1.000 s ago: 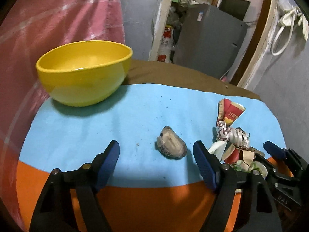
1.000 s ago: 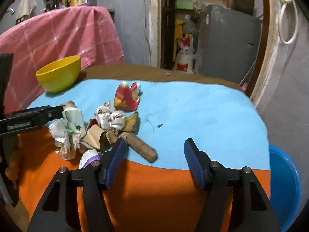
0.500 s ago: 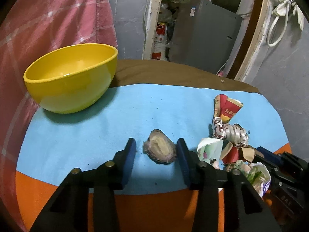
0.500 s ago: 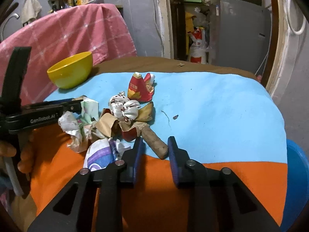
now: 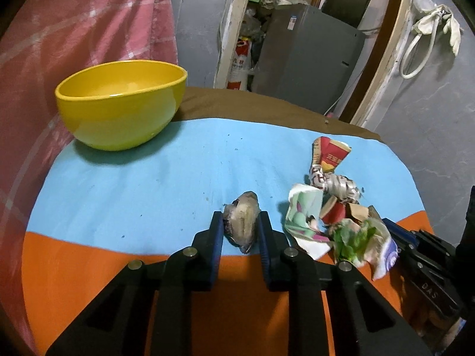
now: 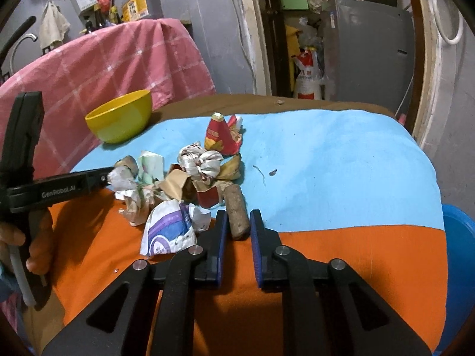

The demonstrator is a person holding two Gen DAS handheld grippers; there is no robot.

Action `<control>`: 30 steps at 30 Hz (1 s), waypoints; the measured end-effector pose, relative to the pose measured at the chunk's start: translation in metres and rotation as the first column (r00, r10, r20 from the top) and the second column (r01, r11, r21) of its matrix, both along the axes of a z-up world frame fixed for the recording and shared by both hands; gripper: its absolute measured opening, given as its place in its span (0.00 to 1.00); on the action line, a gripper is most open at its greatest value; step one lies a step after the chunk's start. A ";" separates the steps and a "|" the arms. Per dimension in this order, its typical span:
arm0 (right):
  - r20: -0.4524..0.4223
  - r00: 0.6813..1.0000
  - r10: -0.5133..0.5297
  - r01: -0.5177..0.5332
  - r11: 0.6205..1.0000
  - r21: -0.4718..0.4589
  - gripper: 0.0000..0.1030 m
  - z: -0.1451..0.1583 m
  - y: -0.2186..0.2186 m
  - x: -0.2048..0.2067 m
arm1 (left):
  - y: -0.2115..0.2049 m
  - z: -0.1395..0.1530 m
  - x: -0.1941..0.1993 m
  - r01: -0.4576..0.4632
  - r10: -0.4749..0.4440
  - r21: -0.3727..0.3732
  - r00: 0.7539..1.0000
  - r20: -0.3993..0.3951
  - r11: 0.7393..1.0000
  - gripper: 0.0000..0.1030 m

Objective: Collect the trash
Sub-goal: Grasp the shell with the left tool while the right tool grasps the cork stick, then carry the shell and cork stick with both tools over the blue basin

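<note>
Left gripper (image 5: 241, 229): matte black plastic frame, two fingers faced with dark blue ribbed pads, round silver pins at the linkage joints, triangular cut-outs in the near arms. Seen from the side in the right wrist view, its arm carries white lettering "GenRobot.AI". Right gripper (image 6: 240, 226): same black build, blue pads, silver pins; side marking reads "DAS" in the left wrist view.

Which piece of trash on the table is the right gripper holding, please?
The brown stick-shaped piece at the near edge of the pile: the right gripper is shut on it. The wrappers beside it lie free.
</note>
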State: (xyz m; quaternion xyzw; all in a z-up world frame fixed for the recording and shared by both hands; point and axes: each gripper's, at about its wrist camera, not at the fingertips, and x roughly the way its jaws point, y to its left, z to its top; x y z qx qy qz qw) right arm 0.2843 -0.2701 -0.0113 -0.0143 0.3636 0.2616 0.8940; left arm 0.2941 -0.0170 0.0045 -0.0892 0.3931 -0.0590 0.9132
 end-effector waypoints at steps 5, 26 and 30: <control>0.038 0.999 -0.014 0.013 0.999 0.038 0.13 0.005 -0.006 -0.007 | -0.003 0.009 -0.018 -0.024 0.024 -0.001 0.997 0.071 1.000 0.18; 0.465 0.814 -0.348 0.258 0.934 0.247 0.13 0.080 -0.085 -0.060 | -0.121 0.095 -0.043 0.182 -0.155 -0.033 0.908 0.388 0.983 0.14; 0.502 0.734 -0.457 0.334 0.887 0.318 0.13 0.088 -0.113 -0.071 | -0.157 0.106 -0.035 0.262 -0.224 -0.039 0.884 0.409 0.964 0.14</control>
